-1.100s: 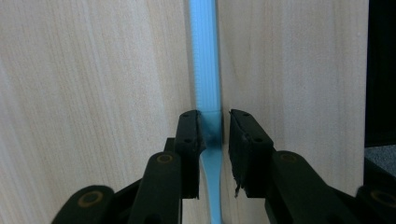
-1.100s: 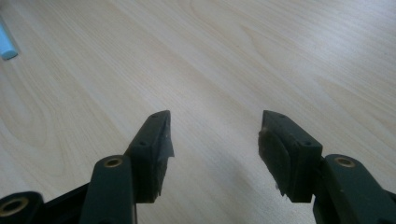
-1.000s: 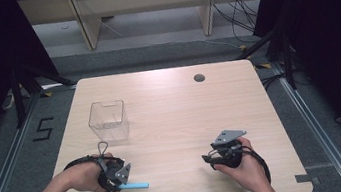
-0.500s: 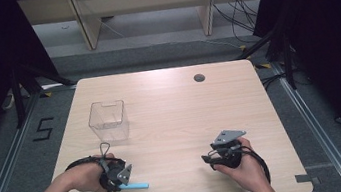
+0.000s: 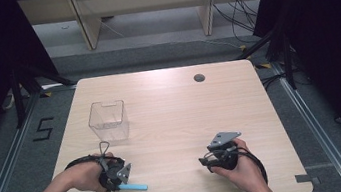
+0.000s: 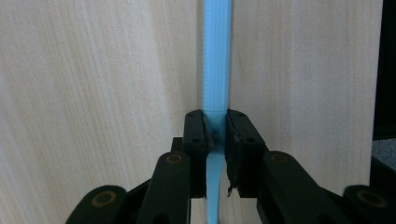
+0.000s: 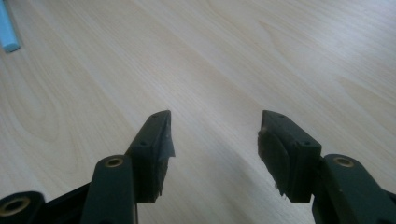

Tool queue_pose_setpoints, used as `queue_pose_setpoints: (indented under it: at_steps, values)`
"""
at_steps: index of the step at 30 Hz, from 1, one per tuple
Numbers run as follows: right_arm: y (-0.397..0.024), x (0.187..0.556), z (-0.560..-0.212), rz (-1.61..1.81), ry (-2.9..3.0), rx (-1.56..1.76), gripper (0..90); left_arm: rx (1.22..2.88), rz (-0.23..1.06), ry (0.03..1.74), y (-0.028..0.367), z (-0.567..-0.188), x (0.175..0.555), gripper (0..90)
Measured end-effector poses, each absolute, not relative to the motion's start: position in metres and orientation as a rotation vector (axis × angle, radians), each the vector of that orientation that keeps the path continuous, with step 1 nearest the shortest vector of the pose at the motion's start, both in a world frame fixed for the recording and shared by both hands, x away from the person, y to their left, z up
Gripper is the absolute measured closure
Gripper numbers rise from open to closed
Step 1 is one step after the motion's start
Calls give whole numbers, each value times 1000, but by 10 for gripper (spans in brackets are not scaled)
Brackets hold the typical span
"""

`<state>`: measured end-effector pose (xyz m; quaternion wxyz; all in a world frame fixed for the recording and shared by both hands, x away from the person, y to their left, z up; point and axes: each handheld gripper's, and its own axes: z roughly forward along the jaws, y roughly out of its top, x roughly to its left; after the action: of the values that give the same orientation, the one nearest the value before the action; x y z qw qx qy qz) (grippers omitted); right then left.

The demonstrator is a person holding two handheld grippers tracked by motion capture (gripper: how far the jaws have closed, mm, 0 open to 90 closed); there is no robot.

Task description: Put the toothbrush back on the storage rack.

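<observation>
A pale wooden table (image 5: 177,120) with rounded corners stands on a grey floor, framed by dark curtains on both sides. A small round cable hole (image 5: 199,78) sits near the table's far edge. Beyond the table, wooden furniture legs and loose cables are visible. A clear plastic box (image 5: 108,120) stands on the left half of the table.

At the near left, the left gripper (image 6: 215,135) is clamped on a light blue strip (image 6: 216,70), which lies flat on the wood and sticks out to the right. At the near right, the right gripper (image 7: 215,140) rests with its jaws apart over bare wood.

Compared with a second ago, the left jaws have just been closing on the strip; both hands, the strip and the box are in the same places.
</observation>
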<state>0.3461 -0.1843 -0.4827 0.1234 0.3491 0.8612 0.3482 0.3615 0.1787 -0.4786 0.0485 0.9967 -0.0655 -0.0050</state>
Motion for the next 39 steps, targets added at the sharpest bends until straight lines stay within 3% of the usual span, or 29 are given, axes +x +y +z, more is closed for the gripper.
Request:
queue_pose_setpoints:
  at_steps: [1, 25, 39]
  values:
    - [-183, 348, -482, 999, 2534, 965, 453, 3008, -23, -150, 179, -479, 359, 781]
    - [-101, 336, -475, 1059, 2756, 536, 467, 2968, 38, -268, 145, -454, 358, 781]
    - [-78, 325, -469, 1022, 2836, 472, 509, 2952, 57, -354, 113, -444, 358, 781]
